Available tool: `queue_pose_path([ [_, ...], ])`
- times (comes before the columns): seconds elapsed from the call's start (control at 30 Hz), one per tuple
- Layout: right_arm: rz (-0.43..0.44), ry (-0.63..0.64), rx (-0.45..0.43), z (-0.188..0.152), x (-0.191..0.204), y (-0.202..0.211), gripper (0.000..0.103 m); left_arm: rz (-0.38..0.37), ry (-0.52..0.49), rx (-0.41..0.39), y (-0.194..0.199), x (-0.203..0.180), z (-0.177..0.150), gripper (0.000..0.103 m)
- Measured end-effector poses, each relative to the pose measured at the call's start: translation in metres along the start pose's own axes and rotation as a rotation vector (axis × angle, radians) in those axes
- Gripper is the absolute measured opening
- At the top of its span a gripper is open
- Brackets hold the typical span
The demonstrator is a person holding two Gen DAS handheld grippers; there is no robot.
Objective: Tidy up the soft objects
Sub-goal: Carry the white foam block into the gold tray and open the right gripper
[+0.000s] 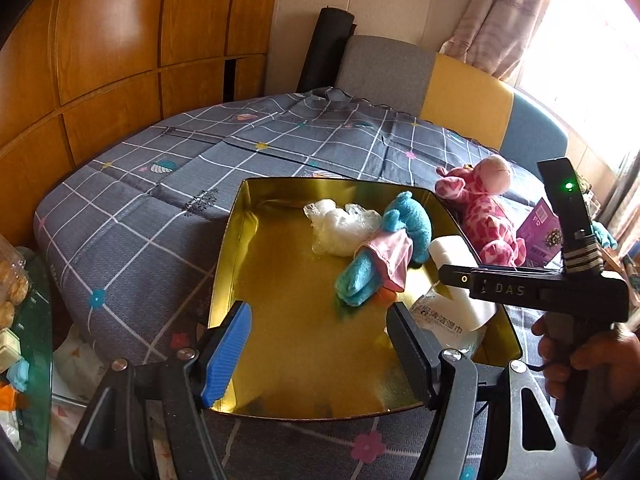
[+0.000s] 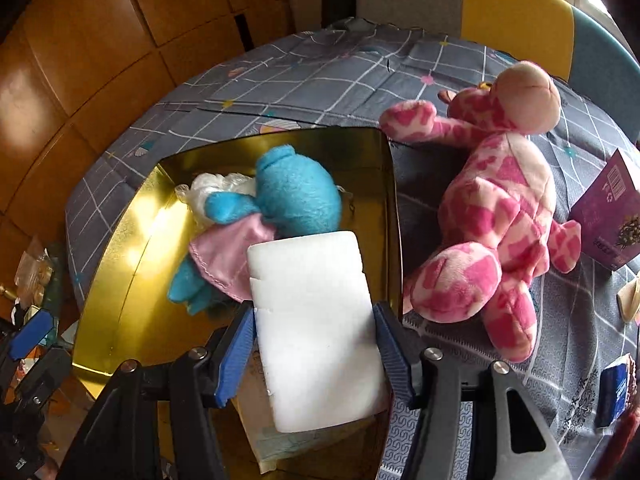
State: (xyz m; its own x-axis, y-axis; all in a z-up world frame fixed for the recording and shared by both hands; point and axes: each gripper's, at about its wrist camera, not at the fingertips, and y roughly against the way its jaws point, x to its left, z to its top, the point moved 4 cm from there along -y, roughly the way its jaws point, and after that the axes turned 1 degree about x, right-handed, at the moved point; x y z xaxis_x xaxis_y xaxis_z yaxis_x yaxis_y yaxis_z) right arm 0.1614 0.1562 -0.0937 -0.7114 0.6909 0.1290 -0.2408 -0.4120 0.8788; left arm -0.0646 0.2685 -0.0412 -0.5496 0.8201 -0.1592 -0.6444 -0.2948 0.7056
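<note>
A gold tray (image 1: 280, 360) (image 2: 120, 280) lies on the bed. In it are a blue plush toy in a pink dress (image 1: 384, 248) (image 2: 288, 196), a crumpled clear plastic bag (image 1: 336, 224) (image 2: 208, 186) and a wet-wipe pack (image 1: 436, 320). My right gripper (image 2: 314, 344) is shut on a white foam block (image 2: 316, 328) (image 1: 452, 252), held over the tray's right side. My left gripper (image 1: 320, 344) is open and empty above the tray's near edge. A pink giraffe plush (image 1: 484, 216) (image 2: 492, 208) lies on the bed right of the tray.
The bed has a grey checked cover (image 1: 160, 200). A purple box (image 1: 540, 232) (image 2: 608, 216) lies right of the giraffe. Wooden wall panels (image 1: 100, 60) stand to the left, a headboard (image 1: 460, 92) behind. A glass side table (image 1: 24, 340) with snacks is at the left.
</note>
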Motion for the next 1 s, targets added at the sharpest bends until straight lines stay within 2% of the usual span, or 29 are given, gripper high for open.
queue_pose_path([
  [0.17, 0.029, -0.015, -0.034, -0.008, -0.008, 0.010, 0.061, -0.001, -0.006, 0.006, -0.002, -0.002, -0.002, 0.071],
  [0.4, 0.080, -0.038, -0.068, -0.010, -0.009, 0.027, 0.069, -0.004, -0.014, 0.003, 0.001, -0.006, -0.002, 0.071],
  [0.77, 0.071, -0.040, -0.089, -0.021, -0.008, 0.041, 0.069, -0.011, -0.031, 0.002, 0.004, -0.014, -0.003, 0.071],
  [1.0, 0.055, -0.040, -0.135, -0.035, -0.015, 0.062, 0.069, -0.021, -0.050, 0.001, 0.007, -0.020, -0.004, 0.071],
])
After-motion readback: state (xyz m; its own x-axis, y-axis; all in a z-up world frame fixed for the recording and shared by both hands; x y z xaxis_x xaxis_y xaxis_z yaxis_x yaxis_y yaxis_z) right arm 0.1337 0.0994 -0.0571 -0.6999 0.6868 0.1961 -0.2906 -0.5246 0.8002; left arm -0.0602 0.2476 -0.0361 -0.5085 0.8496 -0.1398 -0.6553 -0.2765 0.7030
